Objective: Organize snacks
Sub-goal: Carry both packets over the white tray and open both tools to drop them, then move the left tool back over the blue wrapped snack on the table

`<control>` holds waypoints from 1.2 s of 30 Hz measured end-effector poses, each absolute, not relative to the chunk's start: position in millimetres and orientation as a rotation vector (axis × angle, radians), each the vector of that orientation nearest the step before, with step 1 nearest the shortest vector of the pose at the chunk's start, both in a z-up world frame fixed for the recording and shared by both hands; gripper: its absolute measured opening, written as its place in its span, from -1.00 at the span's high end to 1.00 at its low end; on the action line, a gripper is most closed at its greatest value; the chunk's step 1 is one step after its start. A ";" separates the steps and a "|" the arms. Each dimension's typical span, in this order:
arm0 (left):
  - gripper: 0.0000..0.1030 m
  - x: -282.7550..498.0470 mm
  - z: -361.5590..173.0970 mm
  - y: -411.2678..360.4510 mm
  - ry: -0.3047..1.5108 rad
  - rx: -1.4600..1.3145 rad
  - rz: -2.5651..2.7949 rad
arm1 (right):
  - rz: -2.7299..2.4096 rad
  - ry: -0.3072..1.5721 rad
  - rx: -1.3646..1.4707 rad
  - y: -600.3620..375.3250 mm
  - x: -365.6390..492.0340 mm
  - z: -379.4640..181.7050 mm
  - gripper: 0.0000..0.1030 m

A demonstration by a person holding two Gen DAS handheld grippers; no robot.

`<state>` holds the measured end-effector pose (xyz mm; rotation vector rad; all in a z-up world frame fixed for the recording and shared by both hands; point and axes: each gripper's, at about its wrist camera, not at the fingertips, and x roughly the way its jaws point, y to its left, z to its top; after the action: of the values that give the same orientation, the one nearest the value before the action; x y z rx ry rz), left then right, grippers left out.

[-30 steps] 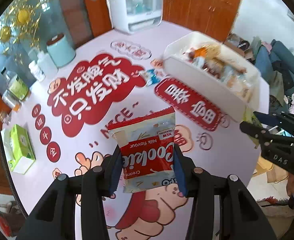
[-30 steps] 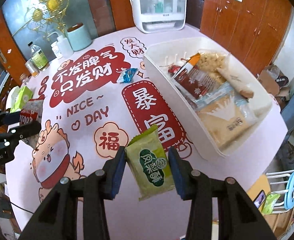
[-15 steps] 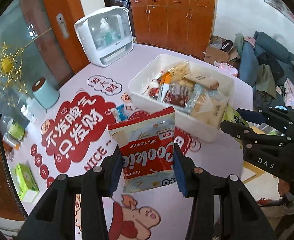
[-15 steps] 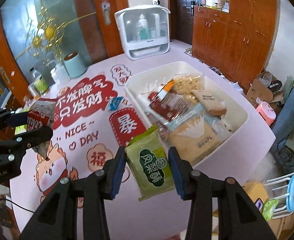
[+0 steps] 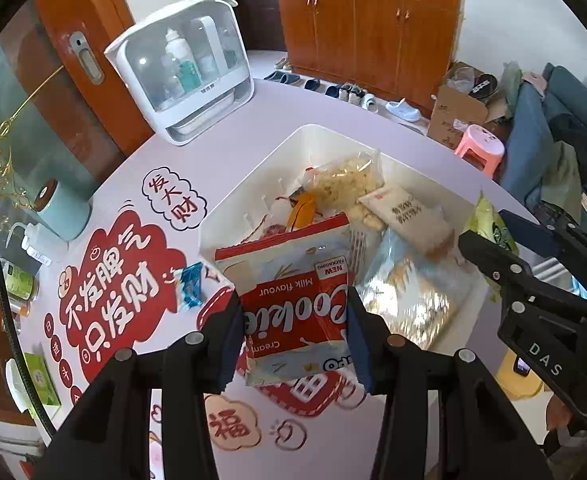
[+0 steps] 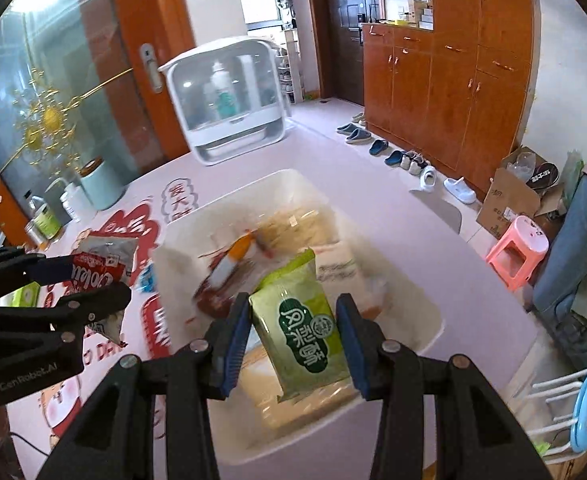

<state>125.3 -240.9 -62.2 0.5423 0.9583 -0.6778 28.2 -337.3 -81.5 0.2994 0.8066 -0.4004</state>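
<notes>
Carrying two packets toward the same drop, I note how each sits against the white rectangular plastic bin [image 5: 249, 184] on the pink printed tablecloth [image 5: 229, 140].

Left gripper [image 5: 295, 328]: blue pads clamped narrow on the red-and-white foil cookie packet [image 5: 293, 280], held upright, long axis rising away from the fingers toward the bin. Its top edge overlaps the bin's near wall in the left wrist view, so this packet hangs about over the rim, not clearly inside.

Right gripper [image 6: 293, 334]: pads pressed on both side edges of the green plastic snack packet [image 6: 303, 320], long axis likewise running up and away from the fingers, tilted slightly. In the right wrist view the bin [image 6: 433, 320] fills the ground beneath it, so the right hand looks the nearer to a clean drop (bin contents are smeared there, so I judge by the outline only).

Bin already holds a clear bag of pale puffs [image 5: 345, 184], a cream sachet [image 5: 409, 216] and a silvery clear-wrapped pack [image 5: 409, 300]. Free floor appears along the left side.

A small blue wrapped sweet [image 5: 191, 284] lies on the cloth just outside the bin's left wall.

Judgement: the right hand releases first; the left needs to travel further over the wall before letting go.
</notes>
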 end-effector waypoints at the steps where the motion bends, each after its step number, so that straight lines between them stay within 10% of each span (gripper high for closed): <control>1: 0.13 127.8 -64.6 -249.0 0.964 0.544 -0.668 | -0.398 0.808 0.303 -345.5 31.5 -83.2 0.15; 12: 0.10 142.9 -91.3 -286.1 1.032 0.589 -0.591 | -0.328 0.893 0.297 -372.4 51.5 -110.0 0.09; 16: -0.64 146.4 -98.2 -284.7 1.032 0.621 -0.524 | -0.306 0.906 0.255 -367.2 53.5 -114.6 -0.03; 36: -0.64 123.8 -80.1 -252.3 1.027 0.664 -0.472 | -0.289 0.895 0.263 -351.7 35.2 -111.0 -0.17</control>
<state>123.8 -252.3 -80.1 0.6636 1.0268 -0.4723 35.2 -351.7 -111.0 0.2631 0.8948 -0.2889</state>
